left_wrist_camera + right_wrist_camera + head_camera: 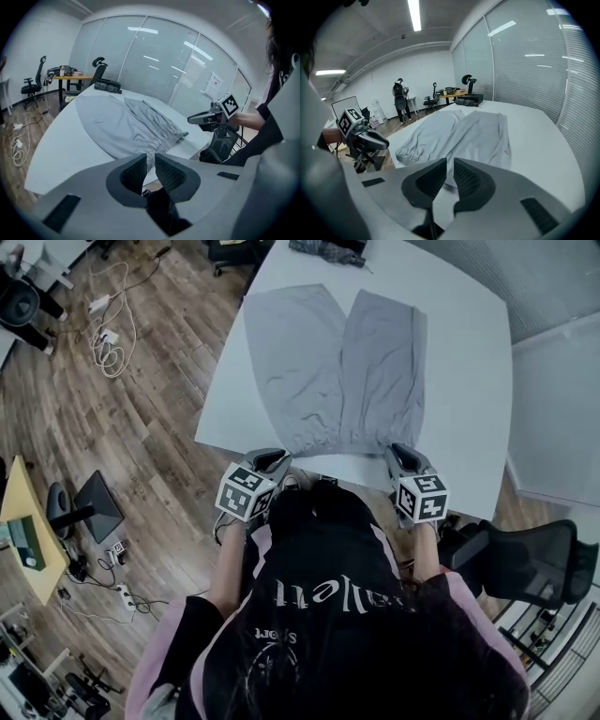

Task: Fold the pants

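Observation:
Grey pants (337, 371) lie spread flat on the white table (469, 381), both legs pointing away and the gathered waistband at the near edge. My left gripper (277, 459) hovers just short of the waistband's left corner, shut with nothing between its pads. My right gripper (403, 454) hangs at the waistband's right corner, also shut and empty. In the left gripper view the pants (126, 124) stretch ahead of the left gripper (150, 157). In the right gripper view the pants (459, 131) lie just beyond the right gripper (450, 161).
A dark bundle (326, 249) rests at the table's far end. A black office chair (534, 559) stands close on the right. Cables (111, 324) trail over the wooden floor on the left, near a yellow desk (28, 531). A person (400, 98) stands far off.

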The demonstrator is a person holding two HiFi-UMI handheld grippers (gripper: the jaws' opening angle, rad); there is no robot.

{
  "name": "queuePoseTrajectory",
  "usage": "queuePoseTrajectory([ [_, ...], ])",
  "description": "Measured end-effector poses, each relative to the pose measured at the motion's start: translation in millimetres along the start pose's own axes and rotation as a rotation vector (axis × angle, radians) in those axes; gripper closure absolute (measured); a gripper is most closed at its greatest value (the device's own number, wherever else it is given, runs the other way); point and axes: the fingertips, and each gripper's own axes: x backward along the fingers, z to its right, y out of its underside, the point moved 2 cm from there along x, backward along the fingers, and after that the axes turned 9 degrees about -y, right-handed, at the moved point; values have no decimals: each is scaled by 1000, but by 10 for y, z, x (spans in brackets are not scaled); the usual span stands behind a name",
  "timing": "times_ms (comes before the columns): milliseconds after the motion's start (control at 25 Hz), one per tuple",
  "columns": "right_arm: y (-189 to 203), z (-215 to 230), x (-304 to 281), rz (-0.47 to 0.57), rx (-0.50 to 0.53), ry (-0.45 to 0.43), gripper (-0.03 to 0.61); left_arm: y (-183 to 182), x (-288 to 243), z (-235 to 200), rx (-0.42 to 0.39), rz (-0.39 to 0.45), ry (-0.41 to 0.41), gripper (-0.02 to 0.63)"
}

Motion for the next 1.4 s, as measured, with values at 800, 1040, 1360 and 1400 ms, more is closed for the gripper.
queuePoseTrajectory([
  [800, 942, 870, -11, -227, 66, 46, 388, 334, -527, 34, 190, -177, -44, 465],
  [1040, 905, 904, -122, -217, 78, 41, 492, 351, -593, -2, 231, -200, -67, 466],
  [1360, 779, 859, -37, -173, 88, -3, 529, 311, -521, 12, 234, -182, -74, 535],
  [1400, 739, 844, -13, -165, 96, -11, 531, 272, -492, 28, 230, -163, -66, 538],
])
